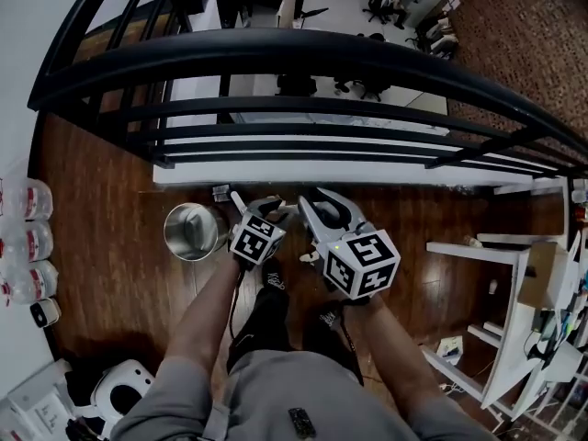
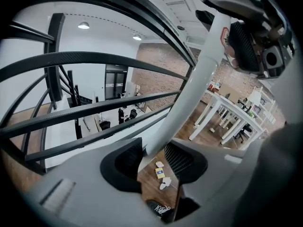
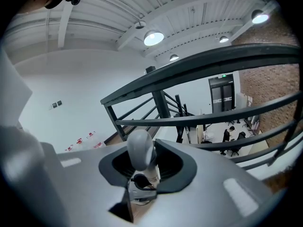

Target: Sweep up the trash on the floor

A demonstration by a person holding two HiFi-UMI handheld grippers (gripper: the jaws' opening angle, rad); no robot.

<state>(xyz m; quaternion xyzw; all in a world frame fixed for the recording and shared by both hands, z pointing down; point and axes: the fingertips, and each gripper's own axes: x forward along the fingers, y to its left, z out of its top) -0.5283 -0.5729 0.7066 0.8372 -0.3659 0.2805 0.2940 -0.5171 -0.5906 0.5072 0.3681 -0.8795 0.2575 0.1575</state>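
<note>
Several scraps of trash (image 2: 161,173) lie on the wooden floor (image 2: 151,189) directly below the left gripper (image 2: 154,156), seen through the gap under its jaws. The lower end of the white pole (image 2: 199,79) is hidden. That gripper's jaws clamp narrowly on the pole. The right gripper (image 3: 142,165) is closed round a grey-capped handle end (image 3: 140,148). Whether both hold one pole is unclear.

no readable text, shoe print illegible
</note>
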